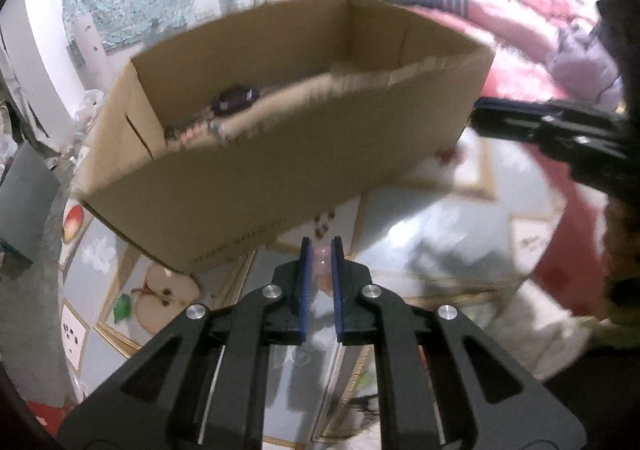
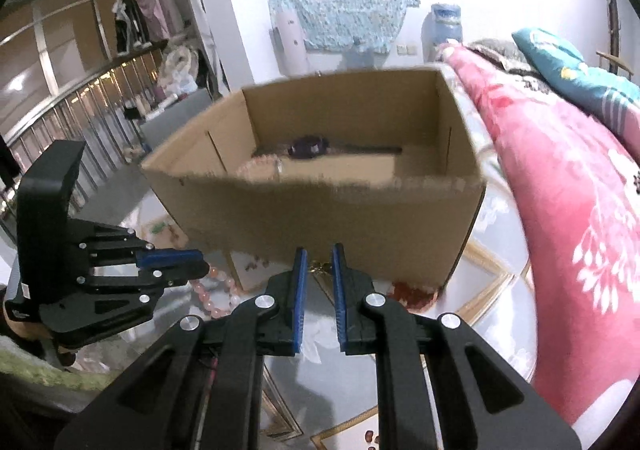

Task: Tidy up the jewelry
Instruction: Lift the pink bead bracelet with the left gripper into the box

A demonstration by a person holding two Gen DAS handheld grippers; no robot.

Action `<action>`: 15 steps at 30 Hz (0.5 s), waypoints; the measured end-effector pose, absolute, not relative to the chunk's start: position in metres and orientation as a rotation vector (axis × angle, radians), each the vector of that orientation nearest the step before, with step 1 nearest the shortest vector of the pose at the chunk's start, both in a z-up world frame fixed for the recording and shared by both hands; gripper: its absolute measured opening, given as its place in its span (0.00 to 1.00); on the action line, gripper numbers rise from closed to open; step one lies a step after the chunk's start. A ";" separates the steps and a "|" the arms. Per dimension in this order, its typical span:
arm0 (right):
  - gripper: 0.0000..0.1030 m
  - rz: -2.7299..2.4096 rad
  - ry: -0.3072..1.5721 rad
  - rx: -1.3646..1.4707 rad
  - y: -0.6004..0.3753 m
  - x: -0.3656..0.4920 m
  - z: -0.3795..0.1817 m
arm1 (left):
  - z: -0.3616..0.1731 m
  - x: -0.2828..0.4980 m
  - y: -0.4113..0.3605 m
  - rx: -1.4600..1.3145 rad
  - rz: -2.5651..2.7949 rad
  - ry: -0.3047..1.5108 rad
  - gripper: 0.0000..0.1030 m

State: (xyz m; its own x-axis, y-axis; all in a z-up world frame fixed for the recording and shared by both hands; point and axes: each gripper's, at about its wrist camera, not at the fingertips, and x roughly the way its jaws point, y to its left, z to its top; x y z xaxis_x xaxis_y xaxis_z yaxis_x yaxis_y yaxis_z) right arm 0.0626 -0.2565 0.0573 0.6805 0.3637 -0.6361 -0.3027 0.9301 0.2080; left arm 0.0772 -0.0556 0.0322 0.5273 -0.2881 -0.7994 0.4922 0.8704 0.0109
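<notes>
On the tablecloth (image 2: 500, 250), pink bead bracelet (image 1: 323, 270) sits pinched between left jaws.

A pink bead bracelet (image 1: 323, 264) of pale, glossy round beads sits pinched between the blue pads of the left tongs (image 1: 321, 246), its loop hanging below them in the right wrist view; a small gold-coloured piece (image 2: 320, 268) is caught at the tips of the right tongs (image 2: 320, 256), too small to identify; the open cardboard box (image 2: 320, 210) stands just beyond both, holding a dark purple bracelet (image 2: 308, 147) and a pale beaded strand (image 2: 260, 166) on its floor; reddish beads (image 2: 412, 292) lie on the worktop at the box's near corner.
</notes>
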 end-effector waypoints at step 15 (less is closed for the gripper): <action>0.12 0.470 0.664 0.086 -0.253 0.135 0.121 | 0.135 0.125 -0.036 0.130 -0.594 0.709 0.08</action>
State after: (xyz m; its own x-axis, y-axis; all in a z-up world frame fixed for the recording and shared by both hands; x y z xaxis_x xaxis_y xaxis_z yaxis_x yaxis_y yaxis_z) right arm 0.1350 -0.2530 0.1205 0.6869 0.4467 -0.5732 -0.3927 0.8919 0.2245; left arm 0.1250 -0.0357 0.1347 0.6024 -0.4683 -0.6464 0.5539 0.8283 -0.0839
